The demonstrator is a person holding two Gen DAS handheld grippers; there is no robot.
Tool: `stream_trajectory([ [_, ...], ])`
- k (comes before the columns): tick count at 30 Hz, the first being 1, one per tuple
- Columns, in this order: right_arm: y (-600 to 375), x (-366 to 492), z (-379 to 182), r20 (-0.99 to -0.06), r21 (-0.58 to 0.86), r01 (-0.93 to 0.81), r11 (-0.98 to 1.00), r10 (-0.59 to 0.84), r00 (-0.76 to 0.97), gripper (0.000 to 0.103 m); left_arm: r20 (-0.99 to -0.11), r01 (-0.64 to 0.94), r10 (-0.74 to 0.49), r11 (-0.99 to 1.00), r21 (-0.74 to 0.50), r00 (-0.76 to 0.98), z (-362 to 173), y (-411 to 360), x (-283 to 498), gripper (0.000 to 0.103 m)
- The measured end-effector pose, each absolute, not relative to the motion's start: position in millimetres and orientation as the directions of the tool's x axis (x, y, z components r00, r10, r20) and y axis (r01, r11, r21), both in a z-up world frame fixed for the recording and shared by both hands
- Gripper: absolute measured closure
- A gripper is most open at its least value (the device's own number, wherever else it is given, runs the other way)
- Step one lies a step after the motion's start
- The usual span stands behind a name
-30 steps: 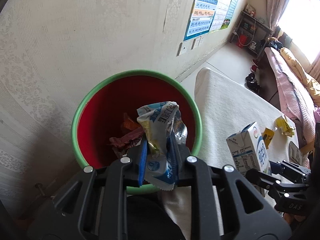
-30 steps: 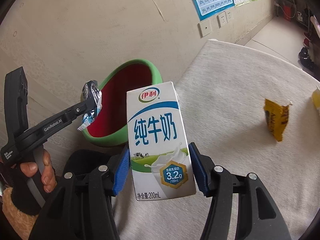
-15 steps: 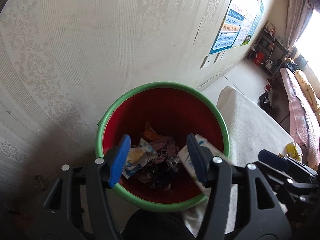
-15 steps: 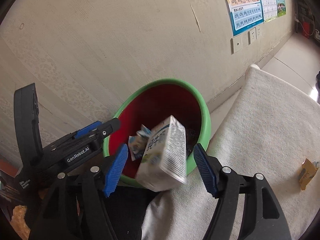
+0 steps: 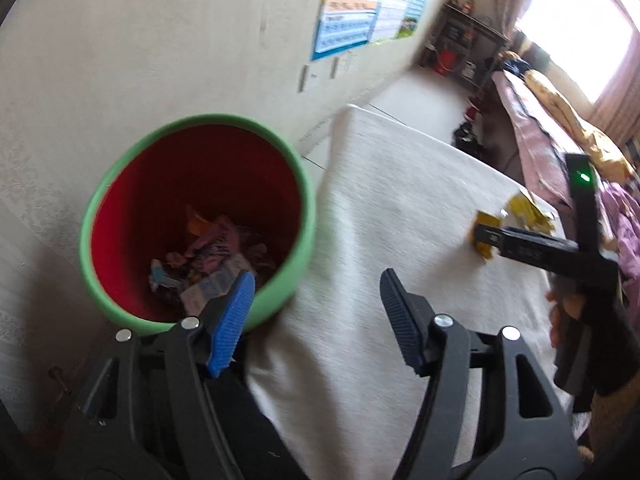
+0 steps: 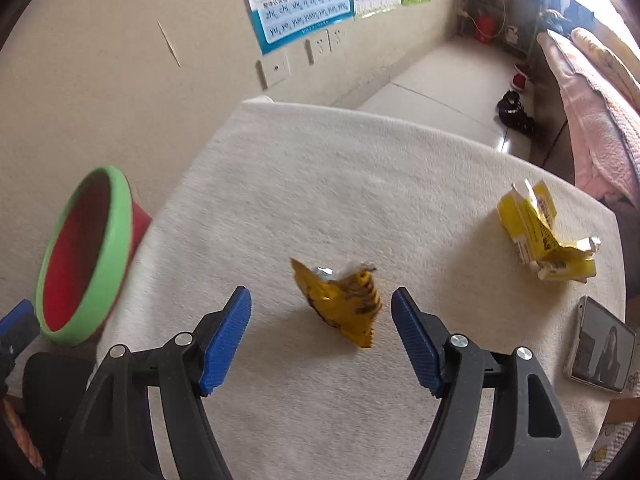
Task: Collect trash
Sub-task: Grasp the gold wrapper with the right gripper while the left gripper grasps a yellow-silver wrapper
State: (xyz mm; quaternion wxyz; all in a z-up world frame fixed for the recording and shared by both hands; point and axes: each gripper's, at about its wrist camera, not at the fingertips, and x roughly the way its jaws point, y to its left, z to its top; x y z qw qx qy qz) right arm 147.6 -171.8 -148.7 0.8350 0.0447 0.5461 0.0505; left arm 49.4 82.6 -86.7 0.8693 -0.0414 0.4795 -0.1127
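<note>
Left wrist view: The left gripper (image 5: 316, 312) is seen with its jaws apart and opening; nothing is held between them. The green-rimmed red bin (image 5: 308, 216) is taken as the landmark. The blue left pad overlaps the bin's near rim, and the other pad lies over the white-covered table (image 5: 392, 184) beside the bin. Crumpled wrappers and a carton (image 5: 208, 256) are seen at the bottom of the bin. Well away from the bin, across the table, the right gripper (image 5: 486, 236) is seen from the side, held by a gloved hand (image 5: 576, 316); a small yellow packet (image 5: 486, 250) lies just under its tip.

Right wrist view: The right gripper (image 6: 320, 312) is seen with its jaws apart and closing, with no contact made. The crumpled yellow snack wrapper (image 6: 340, 300) lies on the table (image 6: 320, 168) in line with the gap, clear of both pads. The bin (image 6: 116, 248) stands off the table's left edge. A torn yellow box (image 6: 540, 236) lies farther from the bin, and a phone (image 6: 600, 344) farthest.
</note>
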Motion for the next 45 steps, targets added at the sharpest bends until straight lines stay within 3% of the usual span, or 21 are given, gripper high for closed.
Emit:
stream_trajectory([
  [1,-175.1,143.6,-151.9,-0.912,0.143,-0.041,0.989,0.148,0.383,0.067,-0.827,0.214,-0.273,0.958,-0.189,0.491,-88.2,68.5,43.3,0.04],
  [2,-178.7,141.7,-151.4,-0.908,0.163,-0.043,0.986,0.167,0.385,0.073,-0.831,0.273,-0.308,0.942,-0.197,0.464,-89.1,54.4,36.8,0.04],
  [10,-212.2,83.3,-96.8,-0.833,0.283,-0.051,0.958,0.271,0.482,0.073,-0.856,0.646,-0.502,0.696,-0.313,0.126,-113.4,-40.0,-33.0,0.037],
  [16,-217.3,59.6,-83.1,-0.808,0.337,-0.034,0.941,0.308,0.503,0.072,-0.901,0.821,-0.432,0.498,-0.279,-0.044,-138.0,-97.2,-81.9,0.037],
  [19,-211.2,59.6,-82.9,-0.805,0.325,-0.054,0.944,0.306,0.508,0.071,-0.923,0.82,-0.378,0.503,-0.271,-0.074,-157.4,-106.5,-89.3,0.043],
  [21,-209.4,58.1,-86.5,-0.805,0.327,-0.063,0.943,0.312,0.505,0.071,-0.936,0.809,-0.342,0.527,-0.261,-0.08,-167.5,-106.5,-89.1,0.063],
  [23,-208.5,59.1,-89.6,-0.806,0.324,-0.066,0.944,0.312,0.503,0.071,-0.937,0.794,-0.342,0.551,-0.257,-0.065,-168.5,-102.3,-86.4,0.073],
  [30,-210.6,59.2,-90.7,-0.798,0.331,-0.063,0.941,0.315,0.514,0.071,-0.928,0.693,-0.37,0.678,-0.245,0.035,-160.6,-75.8,-60.6,0.075],
  [37,-210.5,59.9,-93.1,-0.802,0.331,-0.06,0.942,0.314,0.509,0.071,-0.919,0.487,-0.331,0.852,-0.192,0.216,-147.3,-32.9,-14.7,0.075],
  [45,-209.2,60.9,-96.8,-0.809,0.324,-0.055,0.944,0.307,0.501,0.071,-0.923,0.39,-0.297,0.902,-0.186,0.245,-147.5,-21.5,14.8,0.075],
])
